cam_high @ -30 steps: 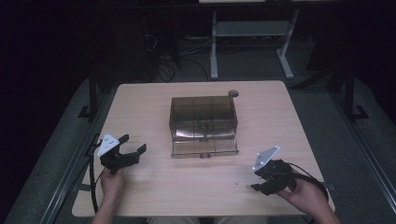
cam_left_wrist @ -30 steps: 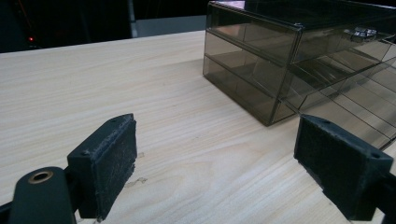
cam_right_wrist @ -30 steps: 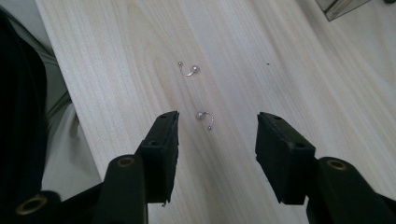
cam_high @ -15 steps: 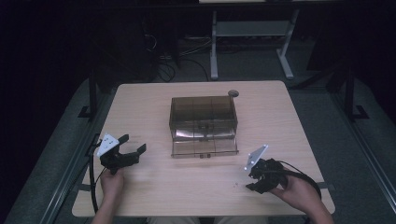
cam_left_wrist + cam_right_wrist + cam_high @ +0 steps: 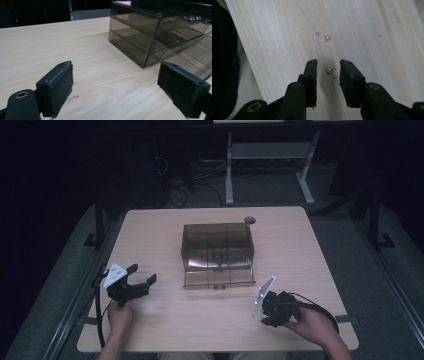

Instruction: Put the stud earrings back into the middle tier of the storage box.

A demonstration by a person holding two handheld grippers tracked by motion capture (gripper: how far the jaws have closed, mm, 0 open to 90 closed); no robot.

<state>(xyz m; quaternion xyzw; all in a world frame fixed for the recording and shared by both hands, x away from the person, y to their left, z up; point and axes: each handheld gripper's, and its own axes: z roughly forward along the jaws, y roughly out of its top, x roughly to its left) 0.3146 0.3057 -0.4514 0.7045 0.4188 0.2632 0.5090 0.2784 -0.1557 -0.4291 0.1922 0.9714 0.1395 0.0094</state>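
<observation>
A smoky see-through drawer box stands mid-table, its lowest drawer pulled out toward me. Two tiny silver pieces lie on the wood near the front right: a small ring with a bead and a curved bar with ball ends. My right gripper points down at the table. Its jaws have just been closing and now stand narrow around the ring, with a gap on each side of it. My left gripper hovers wide open at the front left with nothing between its pads, aimed toward the box.
The light wooden table has a small round grey disc at its back edge behind the box. Dark floor, cables and a white metal frame lie beyond the table. The table's front edge runs close to the right gripper.
The right gripper has shifted left and dipped toward the tabletop, and its jaws have drawn closer together. The left gripper and the box have stayed put.
</observation>
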